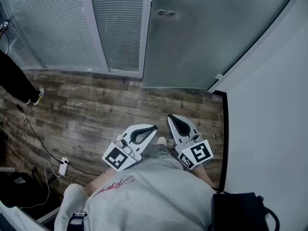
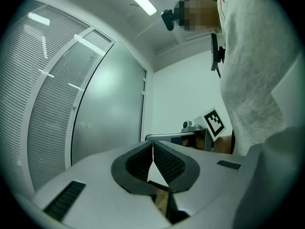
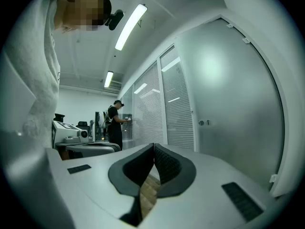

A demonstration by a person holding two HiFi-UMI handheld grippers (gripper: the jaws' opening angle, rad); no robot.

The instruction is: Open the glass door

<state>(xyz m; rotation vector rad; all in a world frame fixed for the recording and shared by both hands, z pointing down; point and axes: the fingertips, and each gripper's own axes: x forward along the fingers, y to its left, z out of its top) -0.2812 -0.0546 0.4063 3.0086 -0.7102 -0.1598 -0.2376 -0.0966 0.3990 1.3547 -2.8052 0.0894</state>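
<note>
The frosted glass door (image 1: 211,32) stands closed ahead of me, with two small round fittings (image 1: 166,13) near its left edge. Both grippers hover level over the wood floor, well short of the door. My left gripper (image 1: 154,127) is shut with nothing in it, and its pads meet at the tips in the left gripper view (image 2: 153,144). My right gripper (image 1: 169,117) is likewise shut and empty (image 3: 154,147). The door (image 3: 228,104) fills the right of the right gripper view, its round fittings (image 3: 204,122) at mid height. In the left gripper view, the door (image 2: 109,104) lies to the left.
Glass panels with blinds (image 1: 62,28) run left of the door. A white wall (image 1: 269,129) closes the right side. A cable and power adapter (image 1: 63,166) lie on the floor at left, near another person's foot (image 1: 37,95). A black bag (image 1: 238,211) sits lower right.
</note>
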